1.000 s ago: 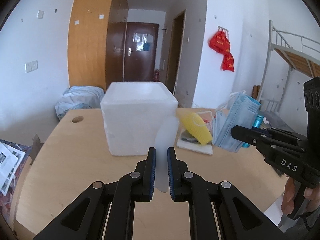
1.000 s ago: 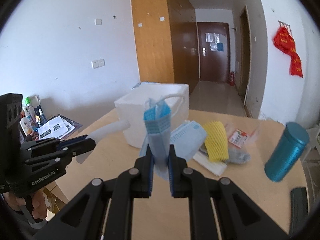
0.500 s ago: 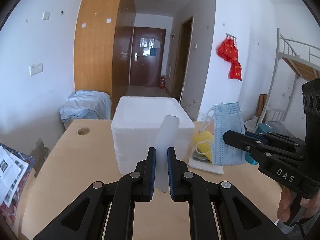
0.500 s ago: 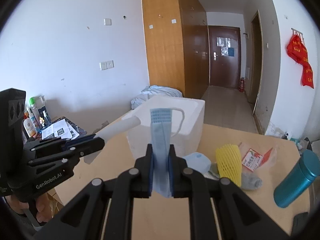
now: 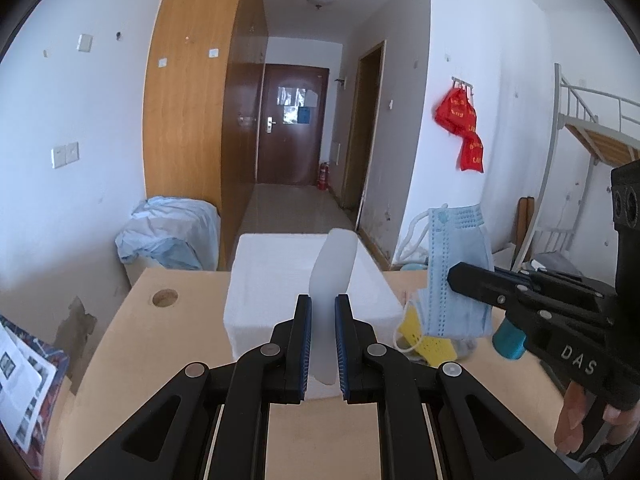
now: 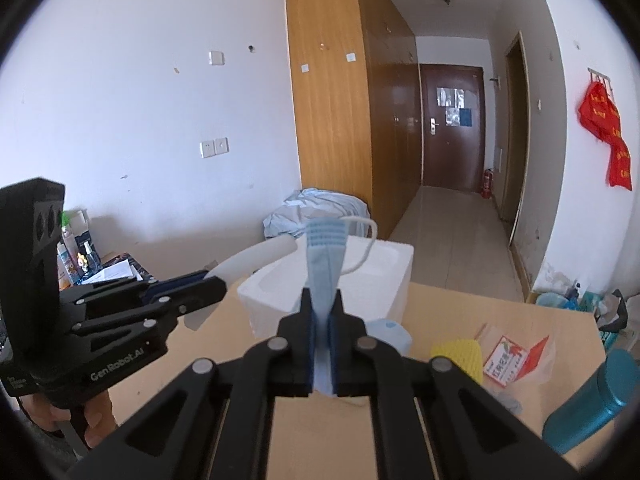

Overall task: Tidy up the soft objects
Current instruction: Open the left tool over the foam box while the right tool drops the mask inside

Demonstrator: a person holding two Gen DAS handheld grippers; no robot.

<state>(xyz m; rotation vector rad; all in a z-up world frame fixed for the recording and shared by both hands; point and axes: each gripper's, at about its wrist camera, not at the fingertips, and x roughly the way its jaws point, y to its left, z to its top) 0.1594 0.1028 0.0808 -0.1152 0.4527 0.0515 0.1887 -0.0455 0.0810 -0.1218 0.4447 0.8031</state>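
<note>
My left gripper (image 5: 322, 308) is shut on a white foam strip (image 5: 333, 268) and holds it upright in front of the white foam box (image 5: 272, 280). My right gripper (image 6: 321, 304) is shut on a blue face mask (image 6: 325, 256) and holds it above the table near the box (image 6: 384, 280). The mask also shows in the left wrist view (image 5: 456, 276), hanging from the right gripper (image 5: 456, 272) to the right of the box. The foam strip shows in the right wrist view (image 6: 256, 260), left of the box. A yellow foam net (image 6: 460, 356) lies on the table.
A wooden table (image 5: 140, 340) carries the box. A teal bottle (image 6: 588, 404) stands at the right edge. A red and white packet (image 6: 512, 356) and another mask (image 6: 390, 330) lie near the net. Papers (image 5: 20, 380) lie off the table's left side.
Both grippers have risen with their objects. The mask and the foam strip are now higher and closer to the foam box's top.
</note>
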